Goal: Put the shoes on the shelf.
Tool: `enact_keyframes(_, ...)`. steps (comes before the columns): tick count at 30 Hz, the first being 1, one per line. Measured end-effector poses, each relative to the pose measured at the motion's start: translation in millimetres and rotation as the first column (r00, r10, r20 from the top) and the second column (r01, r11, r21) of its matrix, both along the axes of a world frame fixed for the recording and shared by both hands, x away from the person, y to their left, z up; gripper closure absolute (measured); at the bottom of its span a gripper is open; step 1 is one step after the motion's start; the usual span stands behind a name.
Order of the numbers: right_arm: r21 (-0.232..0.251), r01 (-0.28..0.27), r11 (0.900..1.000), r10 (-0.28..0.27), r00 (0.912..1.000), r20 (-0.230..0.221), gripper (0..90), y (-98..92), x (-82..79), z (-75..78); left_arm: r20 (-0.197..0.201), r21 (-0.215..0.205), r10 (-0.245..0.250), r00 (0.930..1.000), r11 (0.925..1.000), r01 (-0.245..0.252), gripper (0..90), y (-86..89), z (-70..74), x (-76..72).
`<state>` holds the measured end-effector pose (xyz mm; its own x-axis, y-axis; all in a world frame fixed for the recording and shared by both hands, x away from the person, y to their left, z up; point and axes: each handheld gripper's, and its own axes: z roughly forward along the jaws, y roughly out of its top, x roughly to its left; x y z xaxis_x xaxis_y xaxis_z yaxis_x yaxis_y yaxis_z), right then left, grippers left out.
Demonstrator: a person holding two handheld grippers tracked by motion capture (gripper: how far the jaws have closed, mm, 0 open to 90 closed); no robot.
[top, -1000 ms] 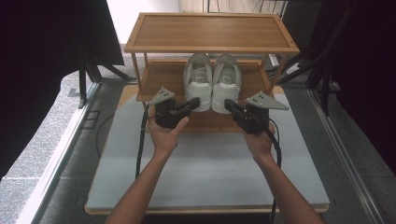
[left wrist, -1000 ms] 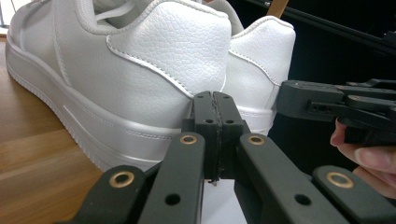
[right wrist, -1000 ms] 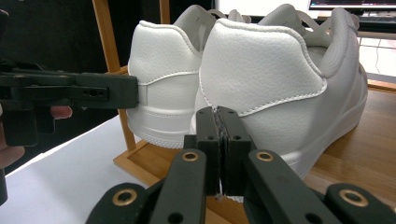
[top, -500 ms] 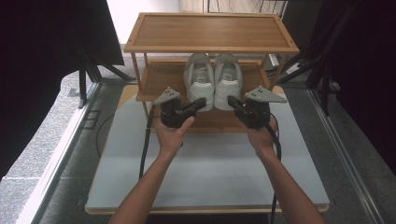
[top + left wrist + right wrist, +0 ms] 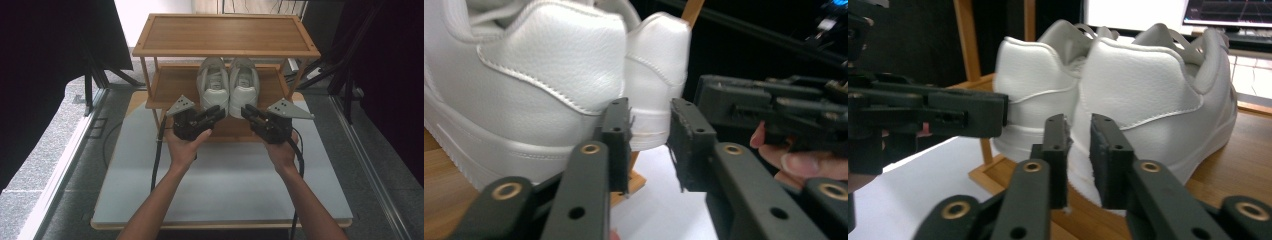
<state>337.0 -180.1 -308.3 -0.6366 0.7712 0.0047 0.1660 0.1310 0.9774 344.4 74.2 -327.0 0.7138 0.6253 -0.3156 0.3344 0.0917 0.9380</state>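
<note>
Both grippers meet at the heels of two white leather sneakers.

Left gripper (image 5: pixel 216 111) at eight o'clock and right gripper (image 5: pixel 248 111) at four o'clock of the white leather sneakers (image 5: pixel 227 85), which sit on the wooden rack's middle shelf (image 5: pixel 172 85); both jaws have just opened, gaps empty.

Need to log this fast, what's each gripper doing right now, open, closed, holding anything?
Left gripper: jaws just opening, nothing between them, close behind the white shoes.
Right gripper: jaws just opening, holding nothing.

The high view looks down from above the person, while both gripper views face the shoes' (image 5: pixel 227 85) heels closely from opposite sides.
</note>
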Motion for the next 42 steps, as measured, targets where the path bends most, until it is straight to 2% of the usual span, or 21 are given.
enact_keyframes(4, 0.004, -0.027, 1.0, 0.027, 0.9996, 0.004, 66.4, -3.7, -10.8, -4.0, -0.002, -0.033, 0.012, 0.9999, 0.9994, -0.012, 62.0, 10.6, -2.3, -11.7)
enact_keyframes(7, 0.017, -0.033, 0.999, 0.033, 0.9995, 0.001, 62.3, -9.4, -18.7, -9.2, -0.013, -0.042, 0.016, 0.9998, 0.999, -0.016, 59.6, 19.3, -7.4, -20.7)
enact_keyframes(9, 0.054, -0.035, 0.998, 0.035, 0.9993, -0.01, 59.6, -14.9, -24.4, -13.8, -0.016, -0.044, 0.017, 0.9997, 0.9989, -0.017, 59.5, 24.5, -11.2, -27.1)
enact_keyframes(11, 0.121, -0.053, 0.991, 0.057, 0.9978, -0.033, 59.6, -20.8, -31.0, -18.8, -0.018, -0.037, 0.017, 0.9997, 0.9991, -0.018, 59.2, 28.7, -14.5, -33.6)
enact_keyframes(17, 0.19, -0.024, 0.981, 0.029, 0.9994, -0.021, 59.3, -41.3, -49.7, -35.7, -0.04, -0.029, 0.02, 0.999, 0.9994, -0.021, 56.4, 39.5, -25.2, -51.1)
enact_keyframes(20, 0.225, -0.025, 0.974, 0.03, 0.9994, -0.017, 59.3, -53.8, -54.9, -46.0, -0.044, -0.005, 0.031, 0.9985, 0.9995, -0.032, 55.6, 46.4, -33.9, -61.7)
enact_keyframes(25, 0.22, 0.013, 0.975, -0.005, 0.9993, -0.037, 59.3, -74.6, -62.9, -67.0, -0.076, 0.039, 0.061, 0.9952, 0.9976, -0.058, 52.5, 59.6, -54.3, -74.3)
enact_keyframes(27, 0.21, 0.032, 0.977, -0.024, 0.9988, -0.043, 59.3, -79.2, -65.0, -71.8, -0.091, 0.053, 0.089, 0.9919, 0.9951, -0.084, 50.6, 64.7, -63.2, -77.5)
enact_keyframes(33, 0.169, 0.077, 0.983, -0.063, 0.9945, -0.084, 58.8, -97.0, -66.9, -91.6, -0.133, 0.085, 0.126, 0.9831, 0.9897, -0.115, 48.1, 77.8, -87.2, -85.6)
enact_keyframes(35, 0.153, 0.092, 0.984, -0.076, 0.9917, -0.103, 58.5, -101.8, -67.2, -99.4, -0.163, 0.104, 0.126, 0.9787, 0.9885, -0.11, 47.8, 82.2, -94.8, -86.3)
enact_keyframes(38, 0.133, 0.112, 0.985, -0.094, 0.9868, -0.132, 58.1, -106.6, -67.6, -111.7, -0.181, 0.113, 0.134, 0.9743, 0.987, -0.114, 47.2, 88.9, -102.7, -89.3)
enact_keyframes(42, 0.127, 0.126, 0.984, -0.107, 0.9826, -0.152, 57.6, -108.1, -66.8, -117.5, -0.219, 0.122, 0.133, 0.9666, 0.9867, -0.108, 46.1, 94.7, -112.5, -90.4)
